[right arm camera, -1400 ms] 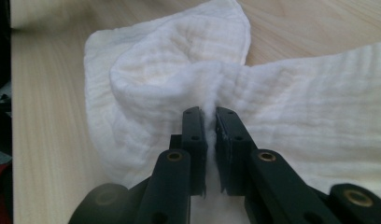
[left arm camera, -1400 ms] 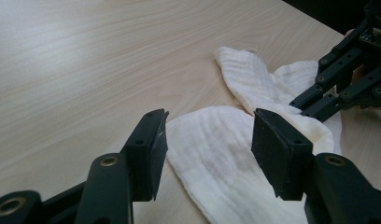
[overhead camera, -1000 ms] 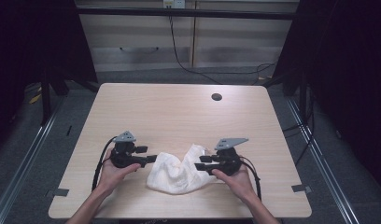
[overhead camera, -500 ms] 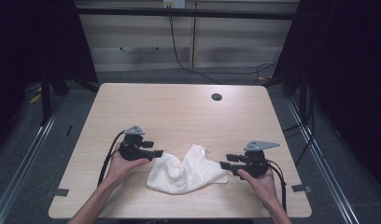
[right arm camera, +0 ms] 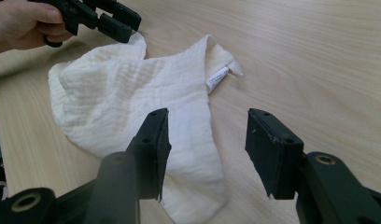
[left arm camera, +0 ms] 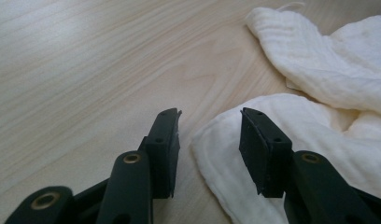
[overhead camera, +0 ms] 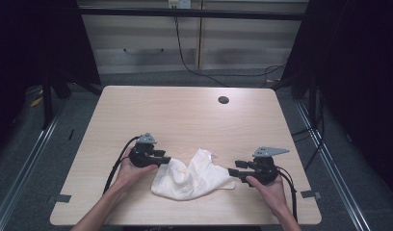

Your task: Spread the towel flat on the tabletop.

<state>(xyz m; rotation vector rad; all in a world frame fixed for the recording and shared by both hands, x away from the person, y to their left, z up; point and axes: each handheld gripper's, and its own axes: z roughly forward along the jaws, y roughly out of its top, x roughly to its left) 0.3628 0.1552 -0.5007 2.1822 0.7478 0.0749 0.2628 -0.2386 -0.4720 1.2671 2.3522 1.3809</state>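
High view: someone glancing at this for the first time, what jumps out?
A crumpled white cloth lies on the near part of the pale wooden table, between the two black grippers. The left gripper is at the cloth's left edge, its jaws just closing with an edge between them but not yet pinched; the right gripper is open at the cloth's right tip. A small dark round hole marks the far side.
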